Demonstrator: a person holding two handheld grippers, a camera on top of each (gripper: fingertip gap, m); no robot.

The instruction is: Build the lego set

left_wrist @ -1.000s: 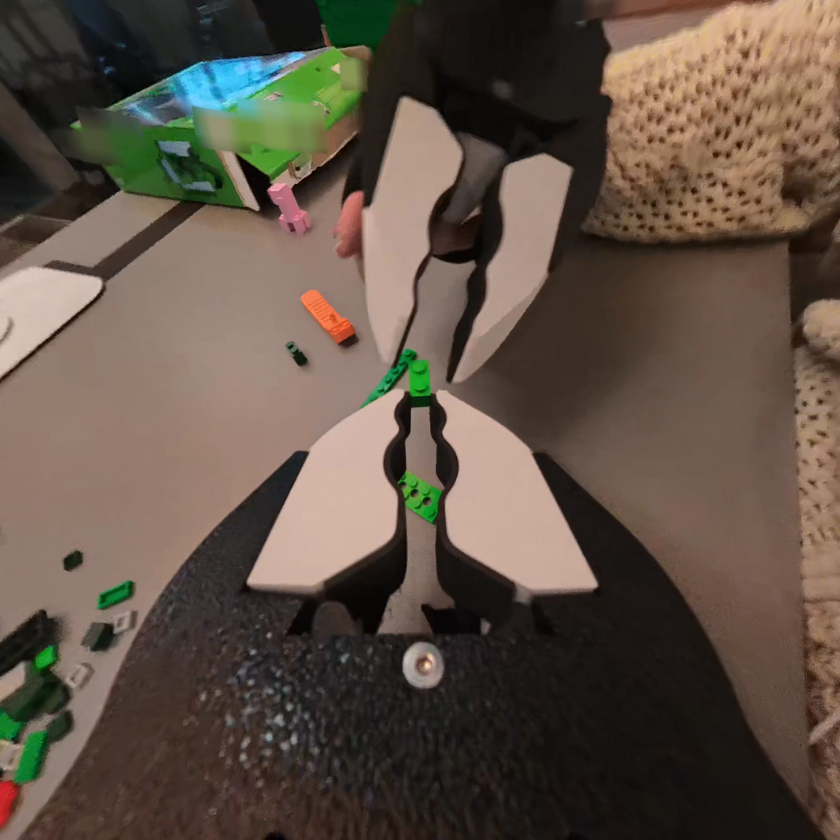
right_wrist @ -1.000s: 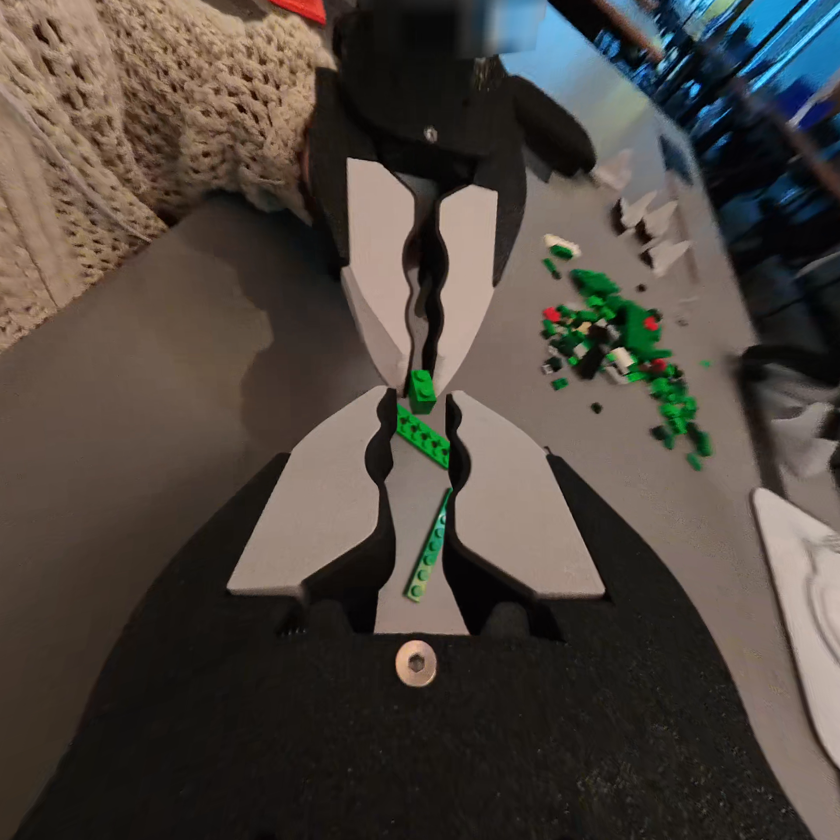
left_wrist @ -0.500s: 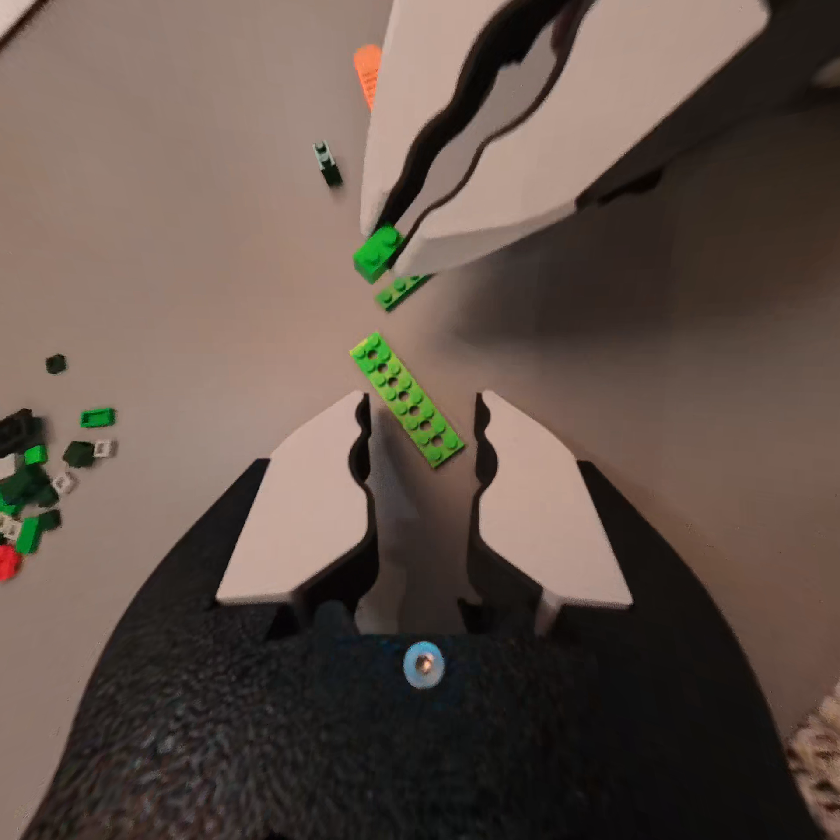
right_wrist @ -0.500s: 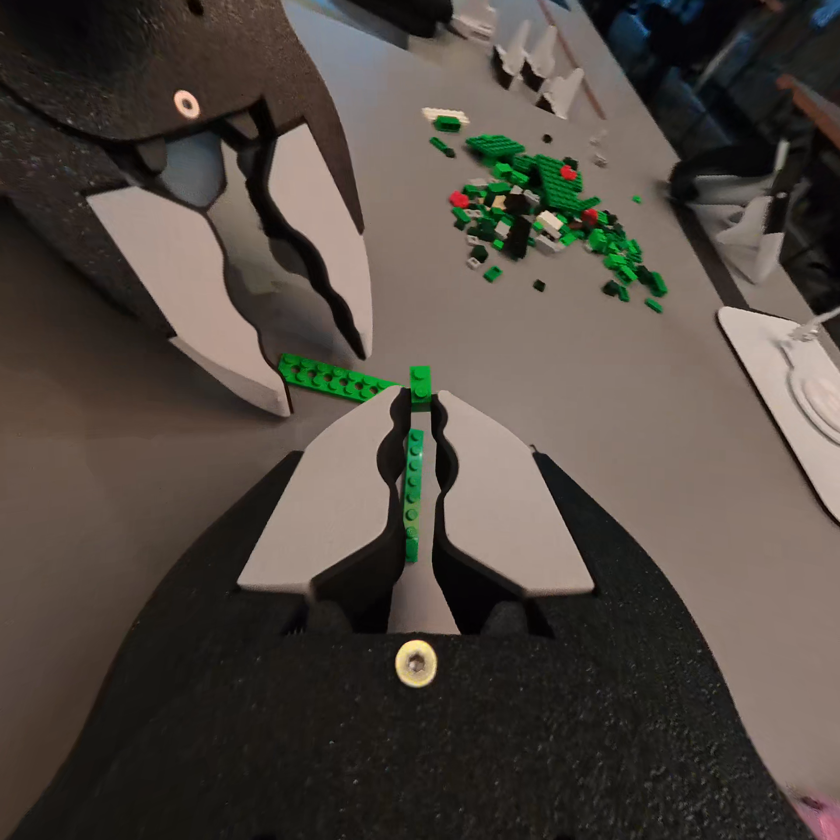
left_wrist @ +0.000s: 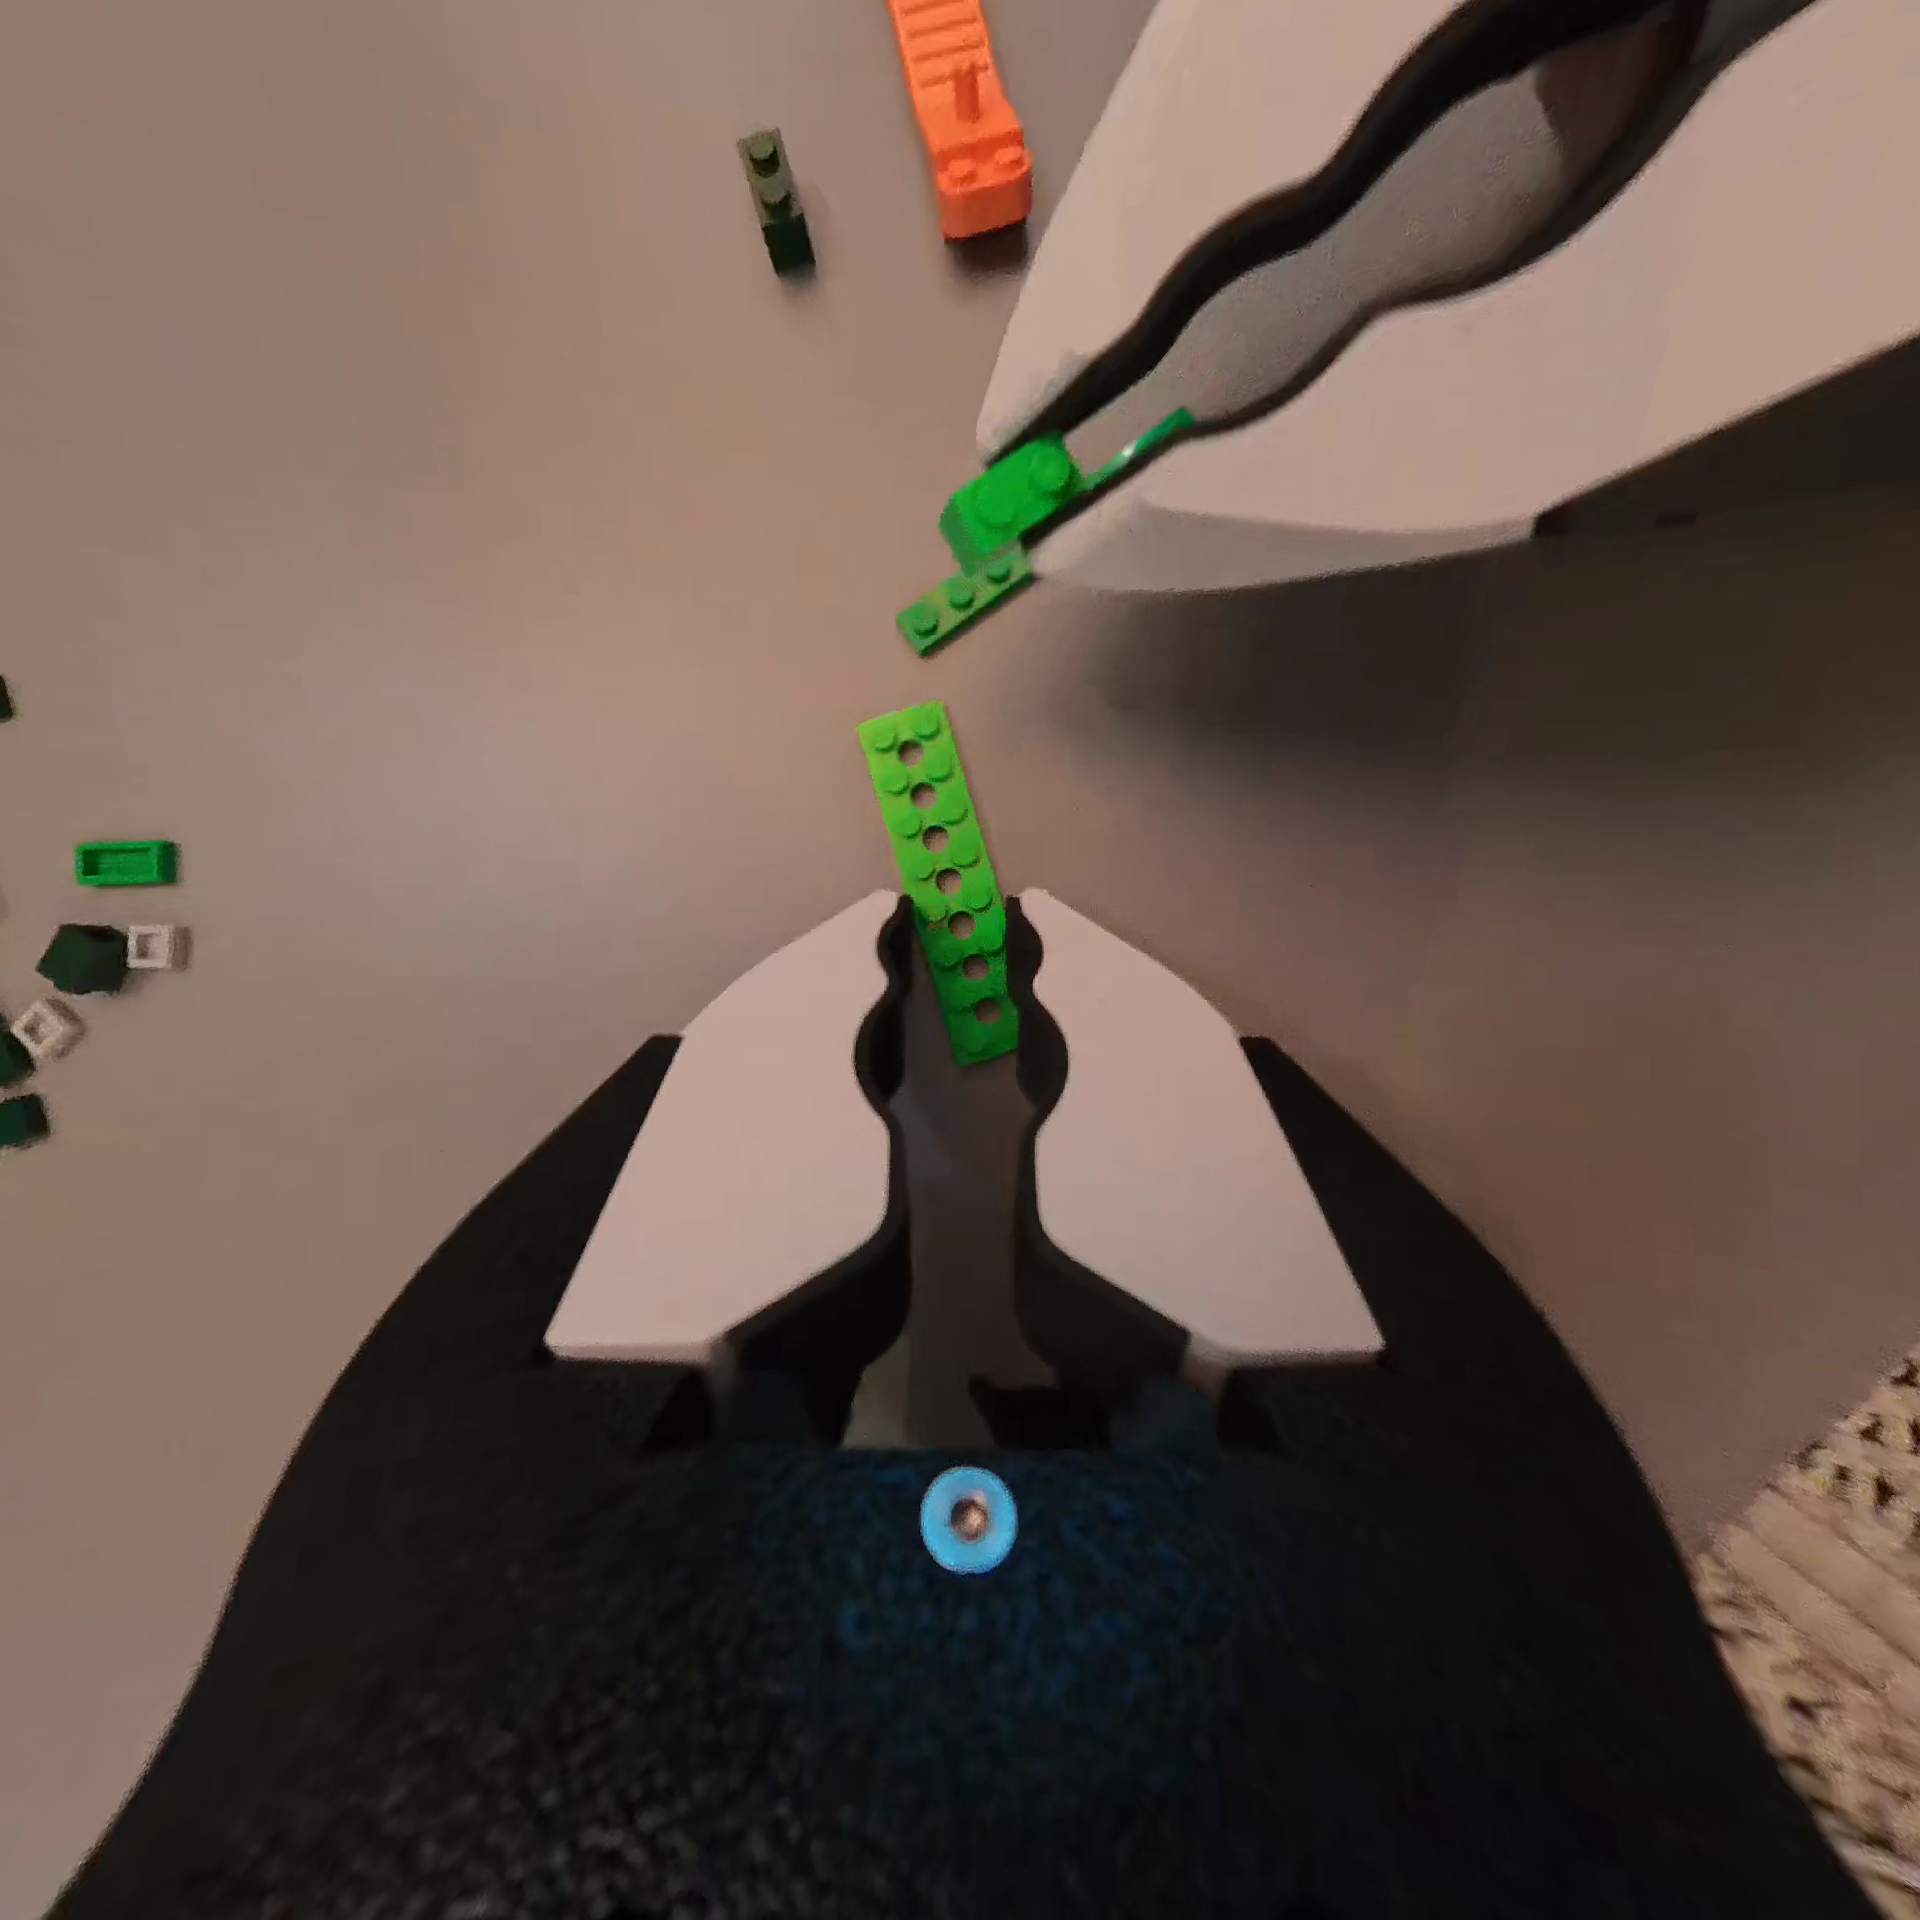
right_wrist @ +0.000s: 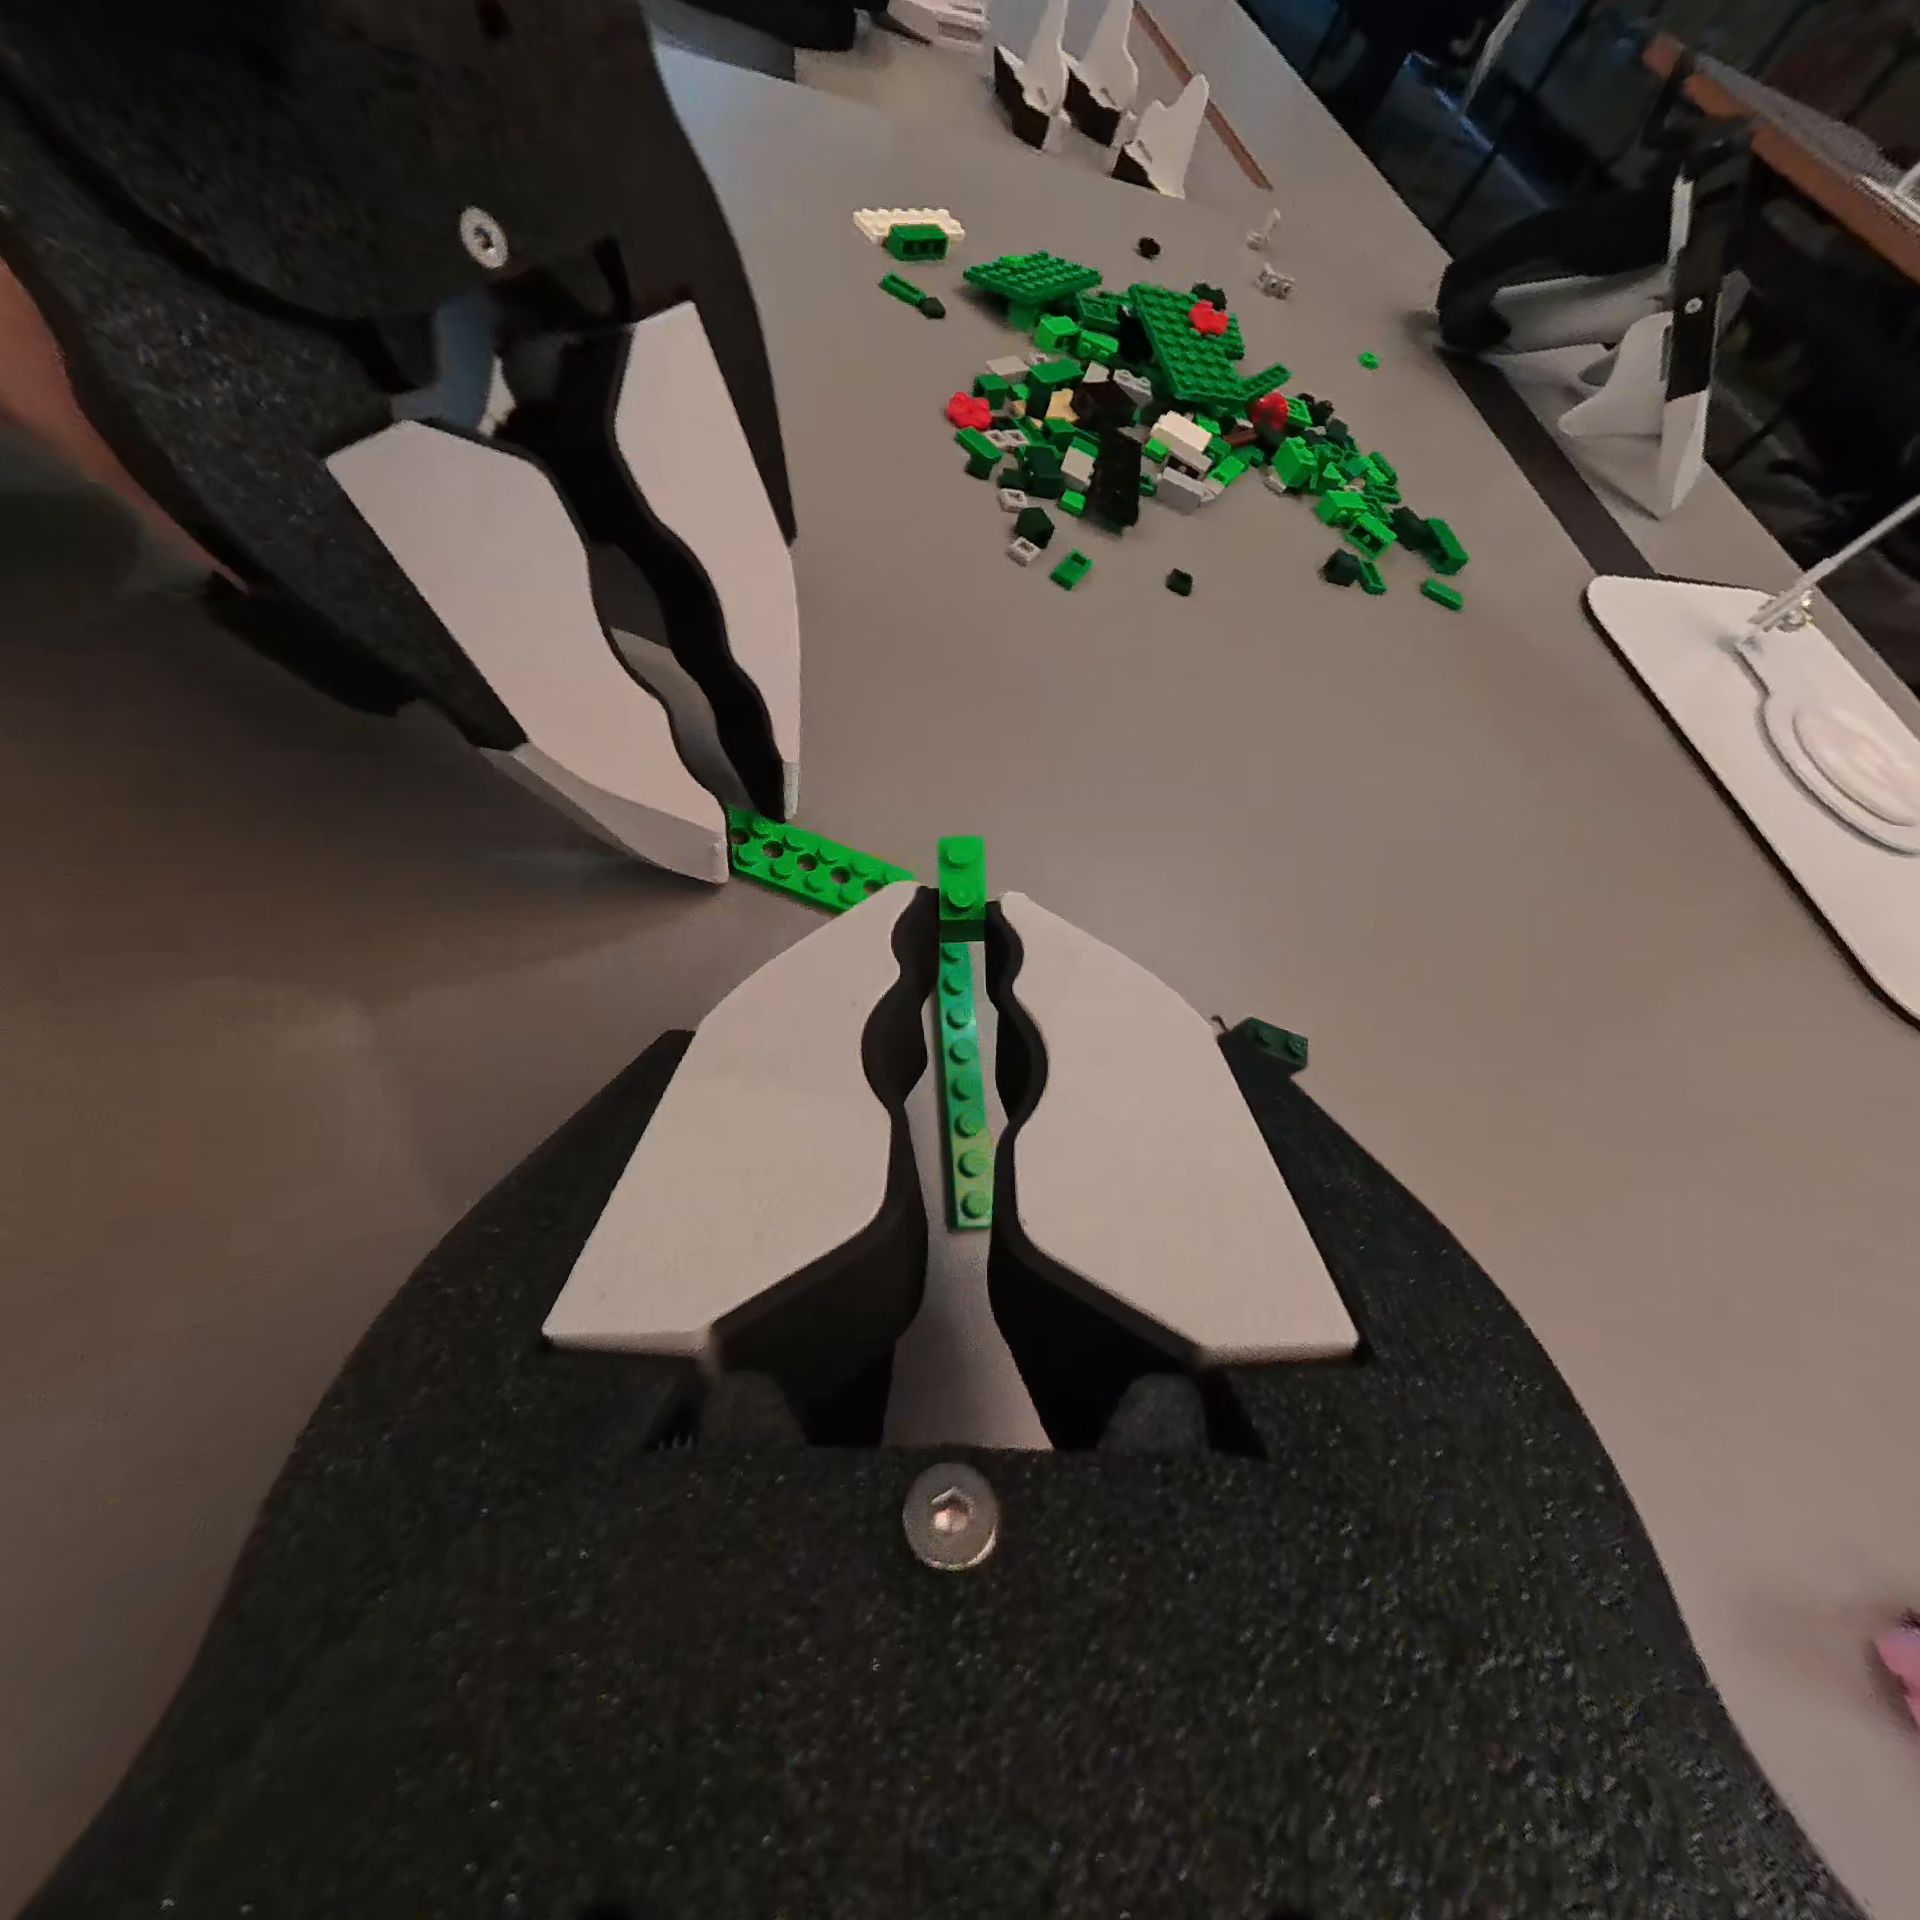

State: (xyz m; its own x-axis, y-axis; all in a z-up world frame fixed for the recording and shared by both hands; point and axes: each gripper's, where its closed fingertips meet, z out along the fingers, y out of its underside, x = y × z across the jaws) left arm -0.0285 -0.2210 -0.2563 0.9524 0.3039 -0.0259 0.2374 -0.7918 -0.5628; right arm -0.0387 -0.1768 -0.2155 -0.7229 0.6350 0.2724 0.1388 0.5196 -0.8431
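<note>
The right gripper (right_wrist: 961,902) has its fingers (right_wrist: 1122,1049) closed on a small green brick (right_wrist: 960,878), which sticks out past the tips. Under it a long thin green strip (right_wrist: 964,1101) runs back between the fingers; whether brick and strip are joined is hard to tell. The left gripper (left_wrist: 961,914) has its fingers (left_wrist: 790,1081) narrowed around the near end of a bright green plate with holes (left_wrist: 940,862) lying flat on the grey desk (left_wrist: 416,520), apparently pinching it. Brick and plate sit near each other, apart. A pile of loose bricks (right_wrist: 1174,416) lies farther off
</note>
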